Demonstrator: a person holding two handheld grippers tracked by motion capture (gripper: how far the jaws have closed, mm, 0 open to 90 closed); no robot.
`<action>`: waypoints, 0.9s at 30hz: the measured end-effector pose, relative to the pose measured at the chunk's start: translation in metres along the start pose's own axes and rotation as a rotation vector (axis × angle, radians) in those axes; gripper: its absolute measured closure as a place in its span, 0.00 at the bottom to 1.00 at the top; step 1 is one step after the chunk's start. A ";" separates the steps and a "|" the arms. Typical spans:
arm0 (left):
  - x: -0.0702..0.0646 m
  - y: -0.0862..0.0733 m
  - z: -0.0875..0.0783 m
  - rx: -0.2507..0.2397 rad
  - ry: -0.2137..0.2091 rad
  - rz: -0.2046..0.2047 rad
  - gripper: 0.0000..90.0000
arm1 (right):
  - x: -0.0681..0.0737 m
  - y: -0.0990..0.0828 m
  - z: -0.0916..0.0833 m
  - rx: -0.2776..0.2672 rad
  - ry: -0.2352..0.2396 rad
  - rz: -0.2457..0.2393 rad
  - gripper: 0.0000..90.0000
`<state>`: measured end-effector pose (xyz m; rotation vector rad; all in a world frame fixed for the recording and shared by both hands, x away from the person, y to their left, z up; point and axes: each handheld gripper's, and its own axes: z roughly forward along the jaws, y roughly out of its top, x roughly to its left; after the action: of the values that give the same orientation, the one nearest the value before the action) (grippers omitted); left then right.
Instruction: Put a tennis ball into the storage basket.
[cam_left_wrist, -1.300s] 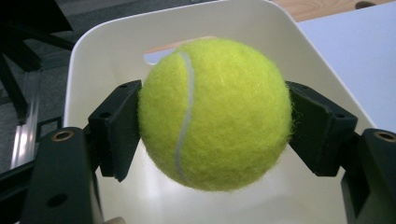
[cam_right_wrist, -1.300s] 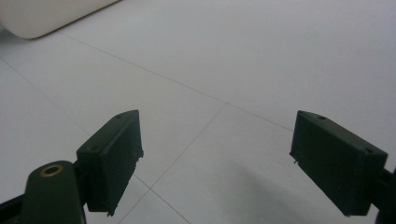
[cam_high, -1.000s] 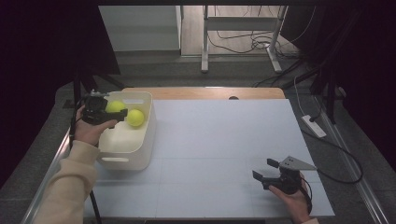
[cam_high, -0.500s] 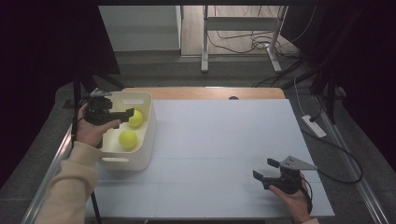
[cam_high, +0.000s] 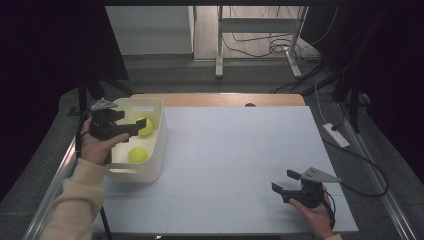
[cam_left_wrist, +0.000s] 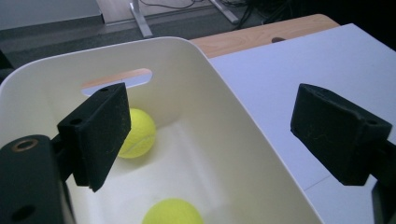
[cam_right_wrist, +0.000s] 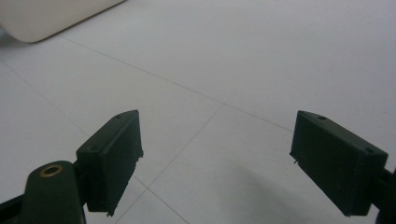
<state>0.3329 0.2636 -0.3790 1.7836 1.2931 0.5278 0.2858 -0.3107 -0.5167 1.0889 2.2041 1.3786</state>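
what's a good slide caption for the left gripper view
Open left gripper poised over a white bin holding two tennis balls.

Left gripper view: my near jaw covers the left side of the far ball (cam_left_wrist: 139, 131) in the bin (cam_left_wrist: 243, 154); the near ball (cam_left_wrist: 172, 213) is cut by the bottom edge. High view: my left gripper (cam_high: 134, 128) overlaps that far ball (cam_high: 145, 126). Right gripper view: just a corner of the bin (cam_right_wrist: 51, 16) at the top edge, too blurred to read.
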 end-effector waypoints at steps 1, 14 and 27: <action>-0.001 -0.001 -0.001 -0.005 -0.005 -0.002 0.15 | 0.000 0.000 0.000 0.000 0.000 -0.002 0.18; -0.022 -0.016 -0.016 -0.064 -0.102 0.028 0.16 | 0.000 0.000 0.000 -0.001 0.000 -0.002 0.18; -0.043 -0.031 -0.026 -0.103 -0.156 0.064 0.16 | 0.002 0.002 -0.001 -0.006 -0.006 -0.010 0.18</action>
<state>0.2805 0.2377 -0.3846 1.7491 1.0860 0.4721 0.2850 -0.3094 -0.5147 1.0773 2.1969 1.3756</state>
